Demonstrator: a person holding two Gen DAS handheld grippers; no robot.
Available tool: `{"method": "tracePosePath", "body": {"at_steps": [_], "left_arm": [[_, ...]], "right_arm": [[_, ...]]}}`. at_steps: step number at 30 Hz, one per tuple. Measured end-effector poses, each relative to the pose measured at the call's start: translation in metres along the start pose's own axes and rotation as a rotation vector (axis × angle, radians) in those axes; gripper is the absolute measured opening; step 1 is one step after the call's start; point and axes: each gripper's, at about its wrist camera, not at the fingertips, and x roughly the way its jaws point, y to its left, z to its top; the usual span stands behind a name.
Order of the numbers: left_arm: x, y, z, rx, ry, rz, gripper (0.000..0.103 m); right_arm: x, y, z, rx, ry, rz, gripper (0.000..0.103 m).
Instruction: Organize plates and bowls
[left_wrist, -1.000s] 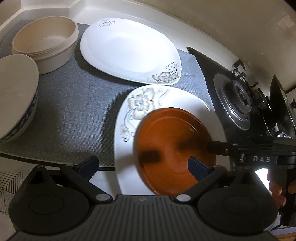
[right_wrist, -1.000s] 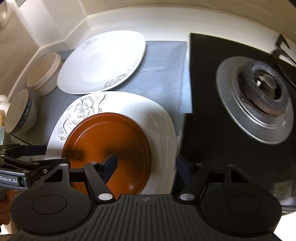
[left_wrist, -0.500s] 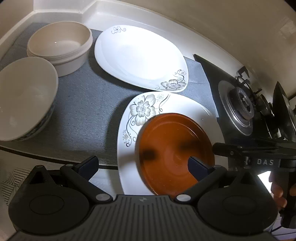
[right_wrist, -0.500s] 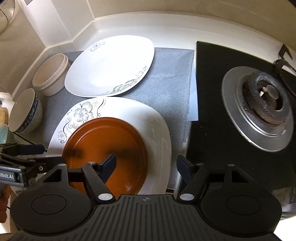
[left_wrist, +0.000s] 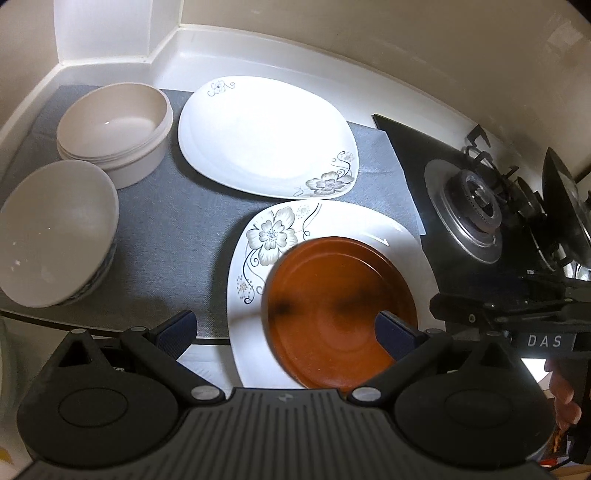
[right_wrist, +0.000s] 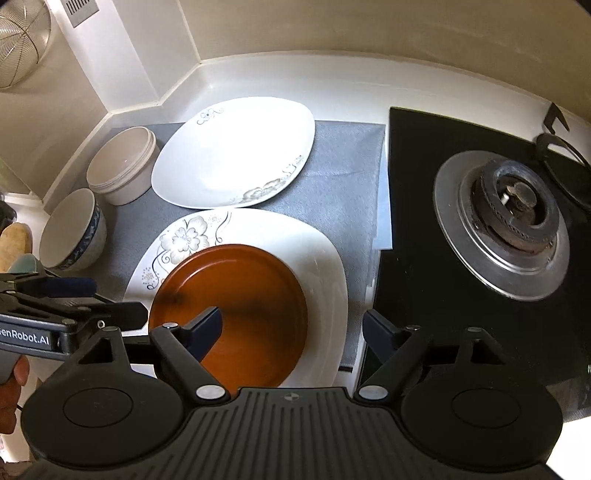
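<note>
Brown plate (left_wrist: 340, 306), round, glazed, sits inside the near flowered white plate (left_wrist: 258, 240), toward that plate's near-right part; nothing grips it. Near white plate lies on grey mat (left_wrist: 166, 236), its near edge overhanging the mat's front. Second flowered white plate (left_wrist: 266, 136) lies flat behind it on same mat, rims just about touching (contact hard to tell). Left of that: beige bowl stack (left_wrist: 118, 125), nested, upright, at mat's back-left corner. In front of stack: white bowl w/ blue pattern (right_wrist: 74, 229), upright, at mat's left edge, close to the stack. Right of mat: black hob (right_wrist: 443, 258) w/ gas burner (right_wrist: 509, 206) on steel ring; a dark pan edge shows at far right in left wrist view. Left gripper (left_wrist: 284, 332): jaws spread wide, nothing between the pads; its right finger hangs over the brown plate, left finger over mat's front edge, both apart from the surfaces. Right gripper (right_wrist: 291, 326): jaws wide, have just been opening further, nothing clamped; its left finger is over the brown plate, right finger over the gap between mat and hob. Each gripper is visible from the other's cam, w/ part of a hand (right_wrist: 11, 384) on the left one's handle. Wire basket (right_wrist: 22, 40) hangs on wall, upper left.
</note>
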Motion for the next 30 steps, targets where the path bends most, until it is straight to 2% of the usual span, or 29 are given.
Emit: {"method": "tracePosePath", "body": {"at_steps": [11,17,20,24,27,30], "left_arm": [[-0.003,-0.002,0.0,0.01,0.015,0.055,0.102],[-0.005,0.004,0.016,-0.045,-0.004,0.056,0.102],[-0.004,0.009,0.032,-0.102,-0.023,0.058,0.102],[0.007,0.015,0.057,-0.172,-0.043,0.097,0.102],[0.016,0.019,0.07,-0.215,-0.044,0.119,0.102],[0.025,0.022,0.079,-0.236,-0.047,0.138,0.102]], "right_arm": [[-0.006,0.005,-0.008,0.003,0.007,0.015,0.085],[-0.008,0.003,0.0,0.018,-0.024,0.029,0.085],[-0.007,-0.003,0.013,0.05,-0.07,0.053,0.085],[0.005,-0.019,0.042,0.116,-0.135,0.11,0.085],[0.025,-0.032,0.069,0.157,-0.184,0.128,0.085],[0.053,-0.042,0.093,0.186,-0.195,0.154,0.085]]}}
